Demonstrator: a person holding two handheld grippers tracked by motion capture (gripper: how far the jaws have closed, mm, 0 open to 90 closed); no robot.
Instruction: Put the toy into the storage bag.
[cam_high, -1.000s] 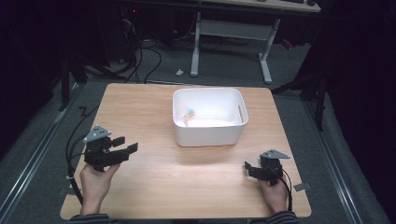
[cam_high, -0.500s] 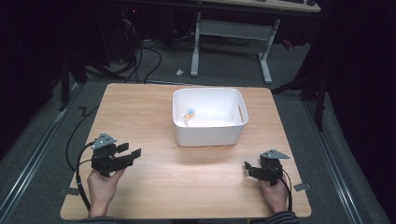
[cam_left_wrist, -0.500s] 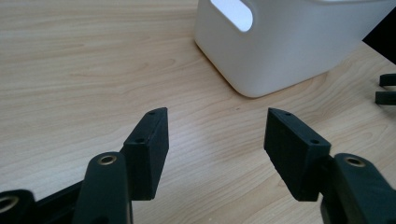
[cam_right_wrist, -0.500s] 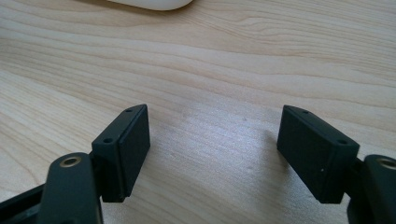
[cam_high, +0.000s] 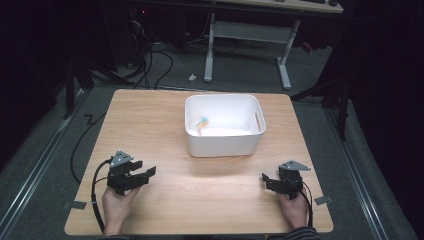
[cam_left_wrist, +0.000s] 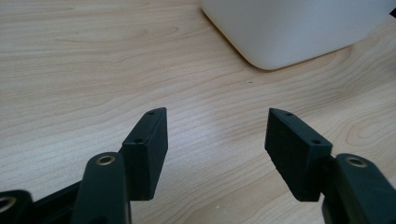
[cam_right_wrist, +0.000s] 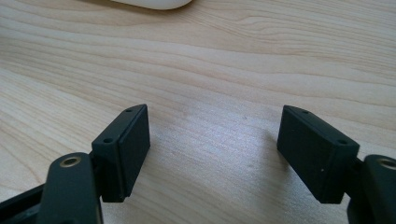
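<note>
Lower and nearer the front edge than a second ago, the left gripper (cam_high: 142, 175) now sits close over the bench (cam_high: 150, 120) by its front left corner, while the right gripper (cam_high: 270, 181) has kept its place by the front right corner. Each is held in one of the person's hands, which come in over the front edge.

In the left gripper view the left gripper (cam_left_wrist: 217, 135) has its two black jaws standing apart with bare wood between them; they clamp nothing. In the right gripper view the right gripper (cam_right_wrist: 212, 135) likewise has its jaws spread wide over bare wood, holding nothing and touching no object. Whether either gripper's underside rests on the wood cannot be told.

Farther back, past the middle of the bench and toward its far edge, stands one white bin (cam_high: 225, 140), well apart from both grippers. Inside it, against its left wall, lies one small orange and blue object (cam_high: 202, 123), too small to identify. A corner of the bin shows at the top of the left gripper view (cam_left_wrist: 289, 32).

Counted: two grippers, one bin, one small object.
</note>
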